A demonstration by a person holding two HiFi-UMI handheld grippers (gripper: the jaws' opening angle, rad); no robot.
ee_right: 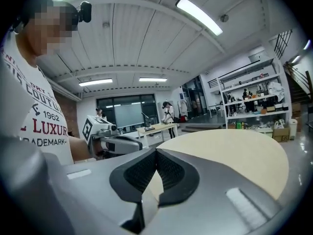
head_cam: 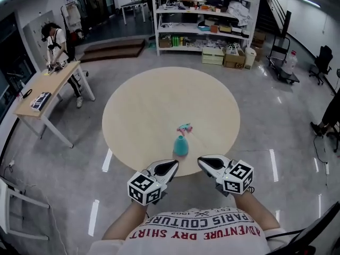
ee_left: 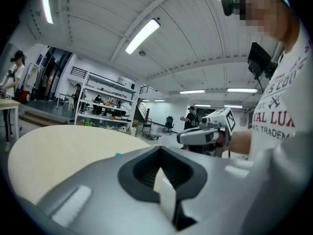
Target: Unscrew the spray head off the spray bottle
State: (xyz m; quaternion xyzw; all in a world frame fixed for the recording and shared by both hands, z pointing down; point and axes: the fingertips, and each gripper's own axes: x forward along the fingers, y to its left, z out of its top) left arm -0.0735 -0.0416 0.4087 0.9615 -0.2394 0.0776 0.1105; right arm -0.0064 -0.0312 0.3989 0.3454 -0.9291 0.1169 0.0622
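Note:
A teal spray bottle [head_cam: 180, 145] stands on the round wooden table [head_cam: 143, 110], near its front edge. Just beyond the bottle lies a small teal and pink piece [head_cam: 184, 127]; whether it touches the bottle I cannot tell. My left gripper [head_cam: 171, 166] hovers at the table's front edge, below and left of the bottle, shut and empty. My right gripper [head_cam: 202, 161] hangs to the bottle's lower right, also shut on nothing. In the left gripper view the shut jaws [ee_left: 159, 166] face the right gripper [ee_left: 205, 133]. The right gripper view shows its shut jaws [ee_right: 155, 164] and the left gripper [ee_right: 115, 142].
A desk [head_cam: 48, 89] stands at the left with a person [head_cam: 56, 39] working at it. White shelving [head_cam: 202, 15] with boxes lines the back wall. A cart [head_cam: 284, 62] and an office chair [head_cam: 322, 62] stand at the right.

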